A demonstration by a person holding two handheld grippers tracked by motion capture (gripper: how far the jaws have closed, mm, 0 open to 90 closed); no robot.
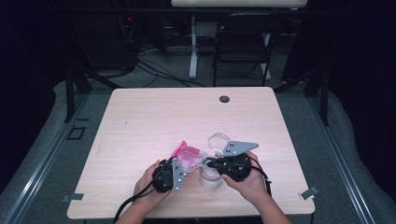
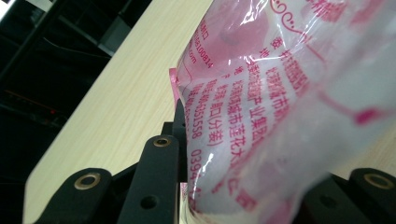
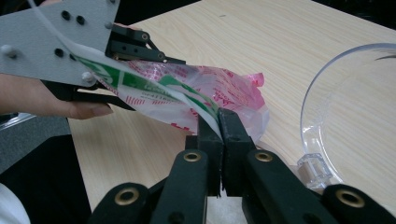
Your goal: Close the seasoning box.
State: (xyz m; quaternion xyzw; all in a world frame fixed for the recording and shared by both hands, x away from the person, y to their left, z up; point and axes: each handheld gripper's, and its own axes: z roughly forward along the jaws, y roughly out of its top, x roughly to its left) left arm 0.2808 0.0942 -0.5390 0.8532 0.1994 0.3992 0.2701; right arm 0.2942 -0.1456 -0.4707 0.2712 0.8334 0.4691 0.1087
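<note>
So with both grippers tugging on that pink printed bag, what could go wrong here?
The right gripper pinches only a thin edge of the plastic bag, so the film might tear or slip free. The left gripper holds its other end above the table. A sudden release could knock the clear lid lying close beside them.

Near the table's (image 1: 140,116) near edge, the left gripper (image 1: 173,173) and right gripper (image 1: 215,164) meet at a pink bag (image 1: 190,156) held between them. A clear lid (image 1: 217,140) lies just beyond; a cup (image 1: 210,178) stands under the right gripper
</note>
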